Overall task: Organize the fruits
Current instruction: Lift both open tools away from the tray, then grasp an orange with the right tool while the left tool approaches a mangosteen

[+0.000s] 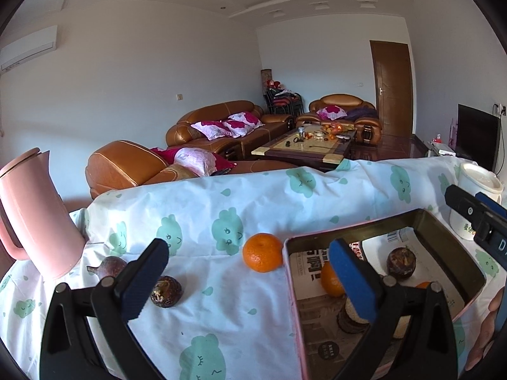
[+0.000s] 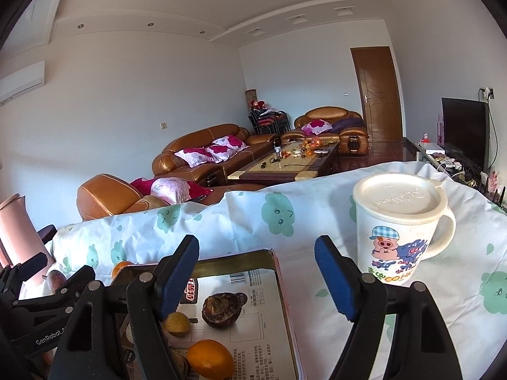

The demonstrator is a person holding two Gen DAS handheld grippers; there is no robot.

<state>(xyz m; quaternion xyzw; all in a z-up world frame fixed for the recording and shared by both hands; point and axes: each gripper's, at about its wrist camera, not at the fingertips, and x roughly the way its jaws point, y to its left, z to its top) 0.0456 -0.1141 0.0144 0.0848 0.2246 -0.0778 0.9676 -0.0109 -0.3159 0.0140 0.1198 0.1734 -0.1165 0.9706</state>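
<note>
A rectangular tin box (image 1: 450, 237) lies on the patterned tablecloth and holds oranges (image 1: 329, 280) and a dark brown fruit (image 1: 401, 262). It also shows in the right wrist view (image 2: 283, 288) with an orange (image 2: 209, 359) and a dark fruit (image 2: 220, 310). An orange (image 1: 262, 252) sits on the cloth just left of the box. Two dark fruits (image 1: 166, 292) (image 1: 109, 267) lie further left. My left gripper (image 1: 250, 281) is open and empty above the cloth and the box's left edge. My right gripper (image 2: 256, 278) is open and empty over the box's right edge.
A pink jug (image 1: 35, 221) stands at the left edge of the table. A white lidded mug (image 2: 396, 228) with a cartoon pig stands right of the box. The table's far edge drops off toward brown sofas (image 1: 221, 126) and a coffee table.
</note>
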